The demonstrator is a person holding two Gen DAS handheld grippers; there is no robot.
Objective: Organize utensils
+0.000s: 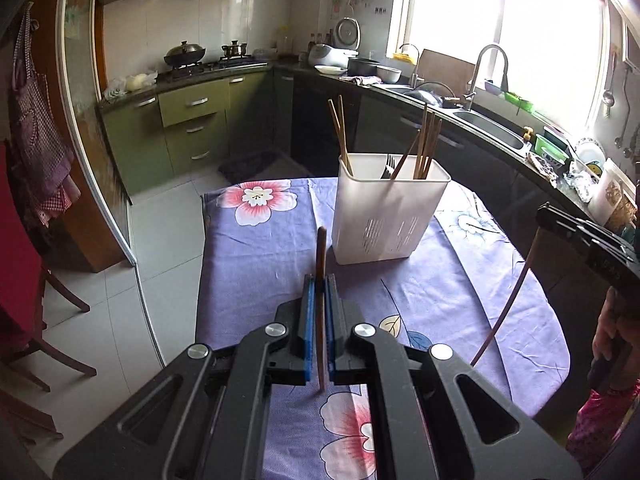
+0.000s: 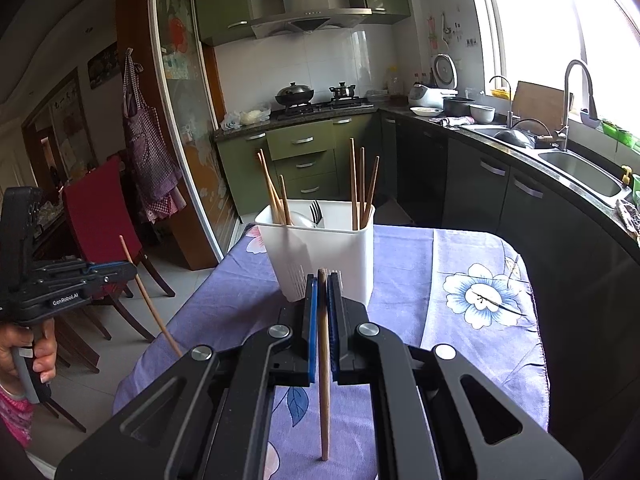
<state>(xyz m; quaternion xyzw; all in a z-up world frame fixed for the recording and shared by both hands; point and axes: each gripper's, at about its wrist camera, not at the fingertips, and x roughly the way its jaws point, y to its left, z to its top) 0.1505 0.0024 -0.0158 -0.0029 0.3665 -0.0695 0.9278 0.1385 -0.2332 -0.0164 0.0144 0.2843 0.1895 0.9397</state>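
Presently my left tongs (image 1: 320,280) and right tongs (image 2: 322,280) are each clamped on one brown wooden chopstick (image 1: 321,304), upright. Ahead of both stands the white plastic utensil caddy (image 1: 384,216); I judge either stick could strike its rim or pivot in the pads.

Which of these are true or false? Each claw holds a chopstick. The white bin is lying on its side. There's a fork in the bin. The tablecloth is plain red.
1. The left claw and the right claw each hold a chopstick: true.
2. The white bin lies on its side: false, it stands upright.
3. A fork is in the bin: true.
4. The tablecloth is plain red: false, it is purple with flowers.
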